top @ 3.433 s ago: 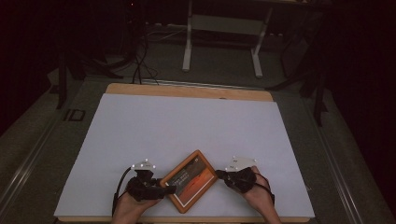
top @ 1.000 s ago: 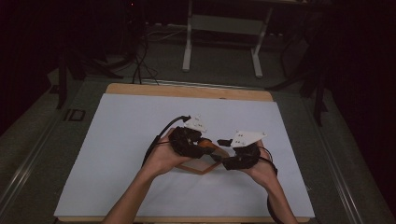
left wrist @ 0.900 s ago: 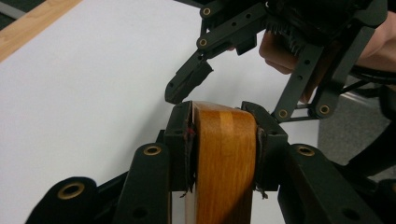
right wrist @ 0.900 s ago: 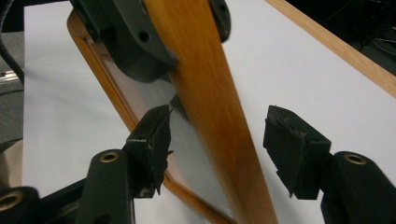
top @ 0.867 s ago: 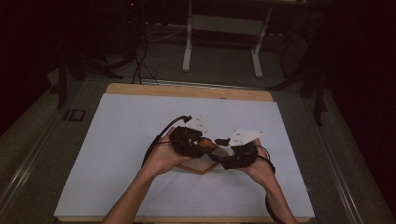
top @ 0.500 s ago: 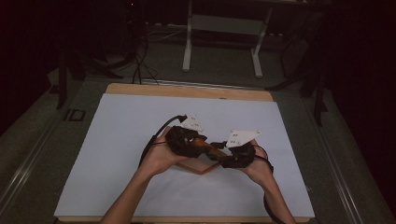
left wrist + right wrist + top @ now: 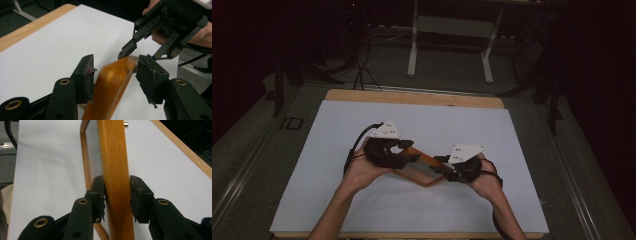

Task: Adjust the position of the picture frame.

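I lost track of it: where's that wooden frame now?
In the high view the wooden frame sits mid-table, near the front edge, between the left gripper and right gripper.

The wooden frame [image 7: 422, 167] is coloured in a warm orange-brown, and its inner panel is seen pale grey. Both grippers [image 7: 409, 152] [image 7: 439, 165] are made black with white top plates, while the table [image 7: 337, 130] is covered in white, with a light wood edge.

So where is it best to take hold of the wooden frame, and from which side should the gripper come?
Probably by its narrow wooden rails at opposite ends. The wooden frame is held up on edge over the white table, so each rail is thin enough to fit between the jaws. The left gripper straddles one end and the right gripper clamps the other rail across its thickness, avoiding the pale inner panel.
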`<state>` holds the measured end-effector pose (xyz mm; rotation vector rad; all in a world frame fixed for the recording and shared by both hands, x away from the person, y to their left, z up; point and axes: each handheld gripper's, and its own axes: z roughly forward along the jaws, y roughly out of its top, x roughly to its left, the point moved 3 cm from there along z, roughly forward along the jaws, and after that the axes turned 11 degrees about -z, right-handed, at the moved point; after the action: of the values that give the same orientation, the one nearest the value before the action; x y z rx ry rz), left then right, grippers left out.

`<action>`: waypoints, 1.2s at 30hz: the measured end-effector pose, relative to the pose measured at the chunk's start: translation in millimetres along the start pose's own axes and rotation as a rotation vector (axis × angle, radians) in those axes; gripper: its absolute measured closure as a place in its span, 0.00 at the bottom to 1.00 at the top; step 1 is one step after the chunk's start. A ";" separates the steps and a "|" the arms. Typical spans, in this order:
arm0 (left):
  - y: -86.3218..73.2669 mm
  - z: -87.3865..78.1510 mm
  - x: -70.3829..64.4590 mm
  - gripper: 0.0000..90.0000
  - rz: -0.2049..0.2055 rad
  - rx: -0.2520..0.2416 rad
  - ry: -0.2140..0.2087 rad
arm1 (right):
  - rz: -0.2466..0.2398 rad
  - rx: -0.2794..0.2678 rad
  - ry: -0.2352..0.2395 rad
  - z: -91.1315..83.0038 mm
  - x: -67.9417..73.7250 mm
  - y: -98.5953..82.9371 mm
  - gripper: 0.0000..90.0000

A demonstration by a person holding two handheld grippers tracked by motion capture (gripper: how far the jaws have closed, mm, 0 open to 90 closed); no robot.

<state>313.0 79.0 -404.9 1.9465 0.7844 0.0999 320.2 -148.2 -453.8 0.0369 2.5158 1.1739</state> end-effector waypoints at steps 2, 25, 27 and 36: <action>-4.7 -6.0 3.4 0.53 -0.010 -0.020 0.010 | 0.001 0.000 -0.005 -1.1 0.4 -1.3 0.75; -79.0 19.3 33.3 0.44 -0.166 -0.061 0.012 | 0.032 -0.033 -0.044 -16.0 5.6 -23.2 0.76; -79.8 24.1 32.6 0.44 -0.157 -0.046 0.012 | 0.032 -0.034 -0.045 -16.6 6.0 -24.2 0.76; -80.8 53.7 26.5 0.63 -0.118 -0.009 -0.035 | 0.044 -0.044 -0.068 -23.5 9.9 -36.6 0.76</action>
<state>316.0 76.3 -505.4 1.8842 0.8724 -0.0017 307.8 -187.7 -470.4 0.1190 2.4408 1.2240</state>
